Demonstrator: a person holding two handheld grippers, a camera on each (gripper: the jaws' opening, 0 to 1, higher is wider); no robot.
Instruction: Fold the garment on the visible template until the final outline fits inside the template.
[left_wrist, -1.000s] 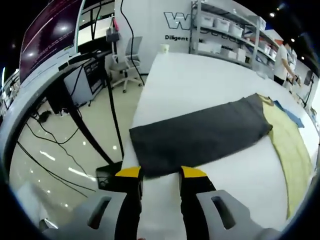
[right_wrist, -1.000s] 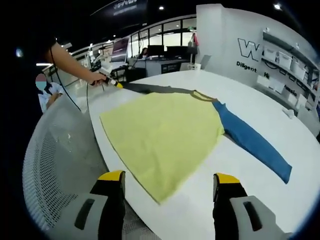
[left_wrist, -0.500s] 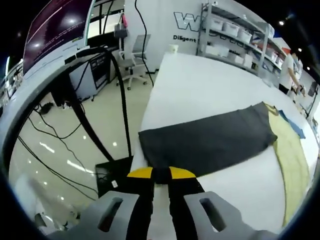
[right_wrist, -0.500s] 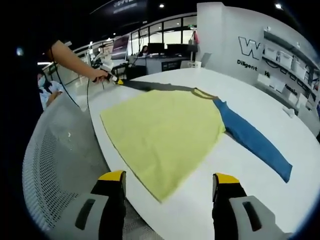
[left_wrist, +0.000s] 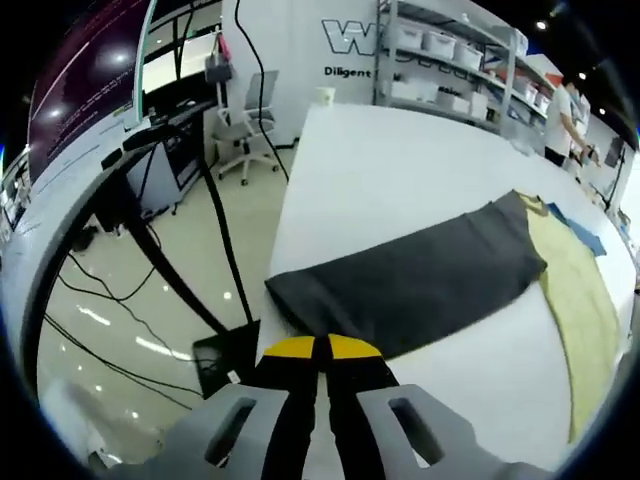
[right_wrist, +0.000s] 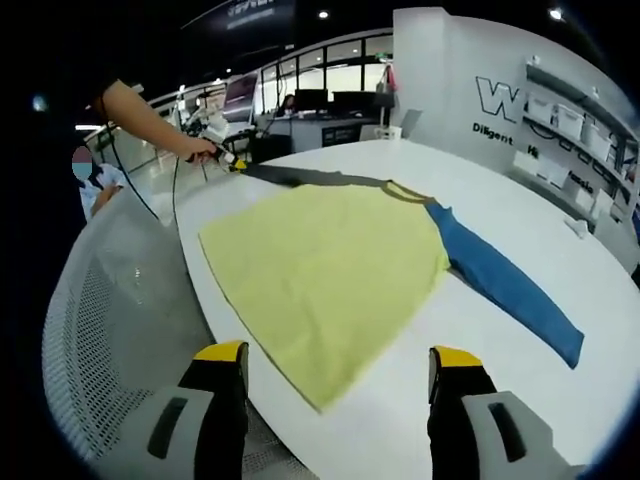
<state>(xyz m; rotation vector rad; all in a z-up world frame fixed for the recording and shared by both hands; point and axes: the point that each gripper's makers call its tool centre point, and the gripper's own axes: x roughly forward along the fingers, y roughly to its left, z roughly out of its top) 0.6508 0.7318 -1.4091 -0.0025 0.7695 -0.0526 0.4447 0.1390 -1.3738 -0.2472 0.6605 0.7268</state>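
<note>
fold barely begun: left gripper (left_wrist: 320, 350) clenched on grey sleeve (left_wrist: 410, 285) cuff at its tips; right gripper (right_wrist: 335, 365) released, garment (right_wrist: 325, 265) flat on bench (right_wrist: 560, 250) just ahead.

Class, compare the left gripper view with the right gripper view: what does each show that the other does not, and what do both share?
Left gripper view alone: the left gripper shut on the cuff of the grey sleeve, an office chair and cables on the floor. Right gripper view alone: the right gripper open above the table edge, the full blue sleeve, and a person's hand holding the other gripper. Both share: the white table, the yellow body of the garment, the grey sleeve and the wall lettering.
</note>
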